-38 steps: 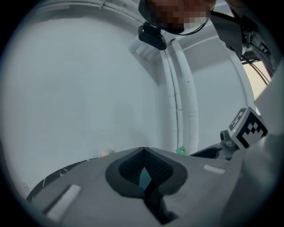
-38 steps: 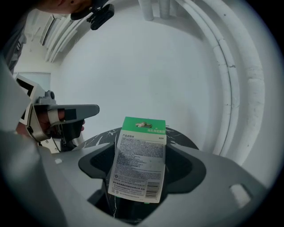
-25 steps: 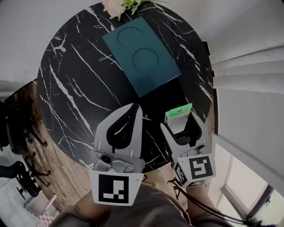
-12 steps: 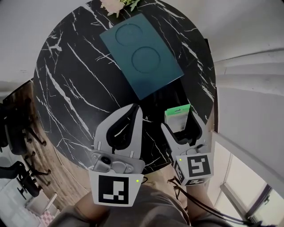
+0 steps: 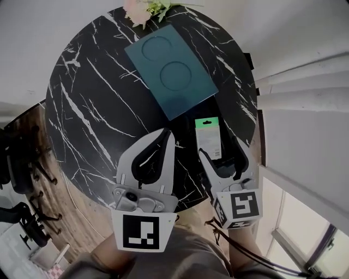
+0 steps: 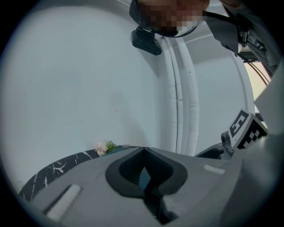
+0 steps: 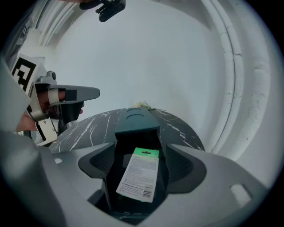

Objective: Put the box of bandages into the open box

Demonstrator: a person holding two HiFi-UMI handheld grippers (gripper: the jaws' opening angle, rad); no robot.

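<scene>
The bandage box (image 5: 209,138), white with a green top edge, lies flat inside the dark open box (image 5: 188,131) on the round black marble table (image 5: 92,103). In the right gripper view the bandage box (image 7: 140,174) rests on the open box's floor, with the box's wall (image 7: 111,177) at its side. My right gripper (image 5: 220,148) is open, with its fingers on either side of the near end of the bandage box and apart from it. My left gripper (image 5: 168,136) hangs beside it to the left, shut on nothing.
A teal lid (image 5: 172,68) with two round impressions lies just beyond the open box. Pale flowers (image 5: 147,6) sit at the table's far edge. A white wall with pipes (image 6: 182,88) stands behind the table. Wooden floor and chair legs (image 5: 22,163) show at the left.
The bandage box stood tilted up between my right gripper's jaws. It now lies flat in the open box, let go, a little farther from me. The left gripper has stayed put.
</scene>
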